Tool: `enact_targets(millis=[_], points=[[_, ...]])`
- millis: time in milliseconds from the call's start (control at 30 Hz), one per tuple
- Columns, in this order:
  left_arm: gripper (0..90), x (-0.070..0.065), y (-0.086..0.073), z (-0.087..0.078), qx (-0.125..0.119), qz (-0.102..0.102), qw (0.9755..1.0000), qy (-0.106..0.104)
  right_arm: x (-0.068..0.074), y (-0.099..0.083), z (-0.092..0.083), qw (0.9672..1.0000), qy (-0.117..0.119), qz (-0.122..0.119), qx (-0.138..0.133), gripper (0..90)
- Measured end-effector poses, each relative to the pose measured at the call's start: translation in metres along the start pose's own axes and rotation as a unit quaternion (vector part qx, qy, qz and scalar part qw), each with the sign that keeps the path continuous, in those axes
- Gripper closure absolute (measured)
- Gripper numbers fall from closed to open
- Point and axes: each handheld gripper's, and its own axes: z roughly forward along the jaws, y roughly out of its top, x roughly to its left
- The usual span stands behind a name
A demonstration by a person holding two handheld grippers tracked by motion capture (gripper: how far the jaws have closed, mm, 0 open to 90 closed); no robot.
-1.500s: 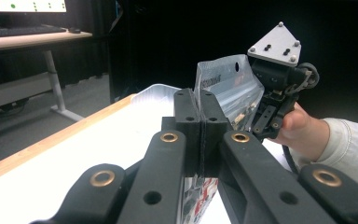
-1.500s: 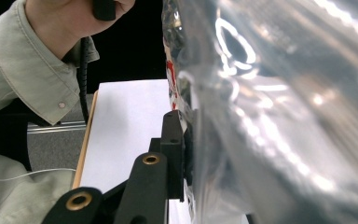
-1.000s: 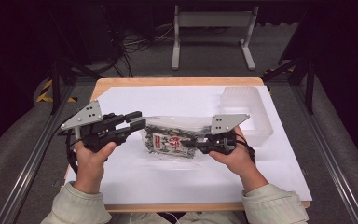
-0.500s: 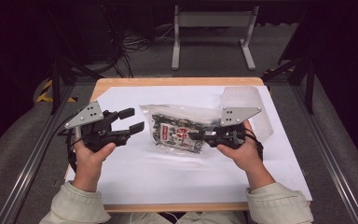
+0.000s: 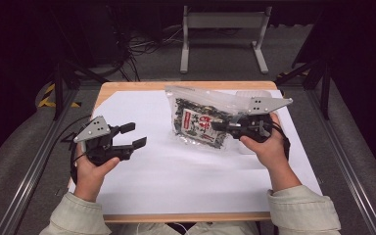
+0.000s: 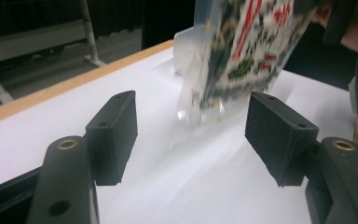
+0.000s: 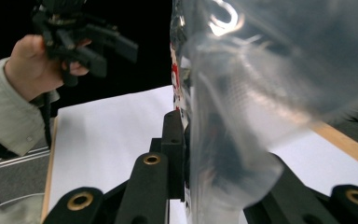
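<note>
One bag (image 5: 203, 120) clamped and lifted in right gripper (image 5: 223, 126); left gripper (image 5: 133, 135) hung released alongside, nothing grabbed yet. Probably halfway, at a guess.

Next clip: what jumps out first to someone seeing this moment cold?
The clear plastic bag of dark printed packets, clamped by the right gripper and lifted over the far right of the white sheet. Next, the left gripper, jaws wide open and empty, to the bag's left.
</note>
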Motion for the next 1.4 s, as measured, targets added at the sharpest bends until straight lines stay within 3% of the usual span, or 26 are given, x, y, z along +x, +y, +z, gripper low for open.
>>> enact_targets(millis=[200, 333, 500, 667, 1233, 1400], points=[[33.5, 0.010, -0.023, 0.012, 0.023, -0.007, 0.9997, 0.003, -0.016, 0.007, -0.012, 0.9992, -0.036, 0.011, -0.012, 75.9], [33.5, 0.016, -0.030, 0.016, 0.030, -0.011, 0.9995, 0.004, -0.025, 0.010, -0.021, 0.9980, -0.056, 0.023, -0.017, 75.9], [33.0, 0.025, -0.038, 0.017, 0.034, -0.008, 0.9993, -0.014, -0.035, 0.012, -0.030, 0.9967, -0.069, 0.039, -0.018, 76.0], [33.1, 0.034, -0.046, 0.017, 0.044, -0.019, 0.9988, -0.007, -0.043, 0.014, -0.038, 0.9949, -0.087, 0.045, -0.024, 75.9], [33.1, 0.048, -0.064, 0.024, 0.067, -0.030, 0.9971, 0.018, -0.071, 0.018, -0.059, 0.9863, -0.156, 0.052, -0.017, 75.9], [32.2, 0.052, -0.070, 0.026, 0.075, -0.028, 0.9965, 0.025, -0.082, 0.016, -0.069, 0.9811, -0.185, 0.056, -0.007, 75.9]])
